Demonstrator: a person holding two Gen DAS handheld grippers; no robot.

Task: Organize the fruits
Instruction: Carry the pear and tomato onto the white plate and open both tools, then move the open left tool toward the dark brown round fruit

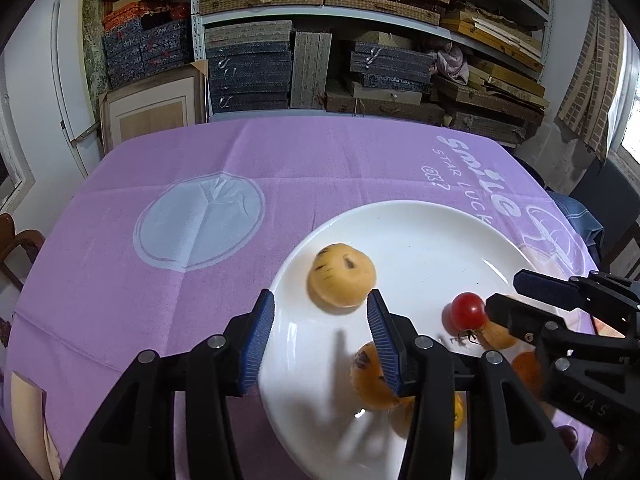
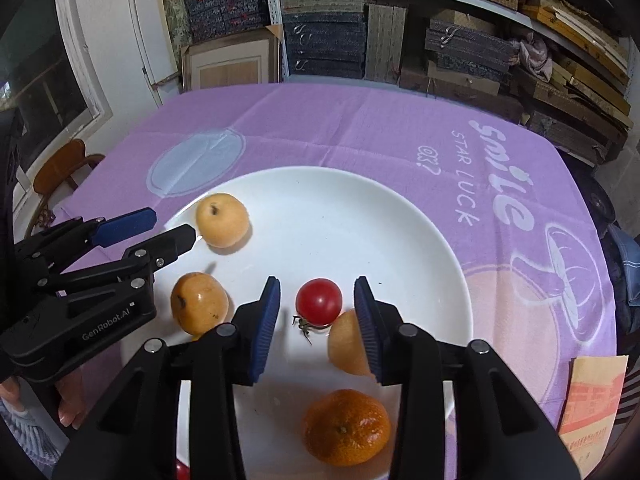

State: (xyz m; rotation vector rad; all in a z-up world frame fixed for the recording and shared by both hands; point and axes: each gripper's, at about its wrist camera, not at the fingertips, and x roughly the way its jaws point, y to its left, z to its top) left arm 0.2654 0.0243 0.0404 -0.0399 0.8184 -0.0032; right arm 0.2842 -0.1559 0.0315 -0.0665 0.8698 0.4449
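Plate (image 2: 400, 208) on tablecloth (image 2: 360, 120), shelving (image 2: 440, 20) behind.
On plate: far-left loquat (image 2: 222, 220); near-left loquat (image 2: 199, 303); cherry tomato (image 2: 319, 301) central, touching another loquat (image 2: 347, 342) at its right; mandarin (image 2: 346, 427) nearest. Packet (image 2: 592, 400) right of plate.

Black tongs (image 2: 316, 316), ribbed blue pads (image 2: 266, 328), silver screws, "GenRobot.AI" marking.

Fruit-crowded near plate (image 2: 420, 216) half; far half, cloth (image 2: 320, 120) beyond: free.
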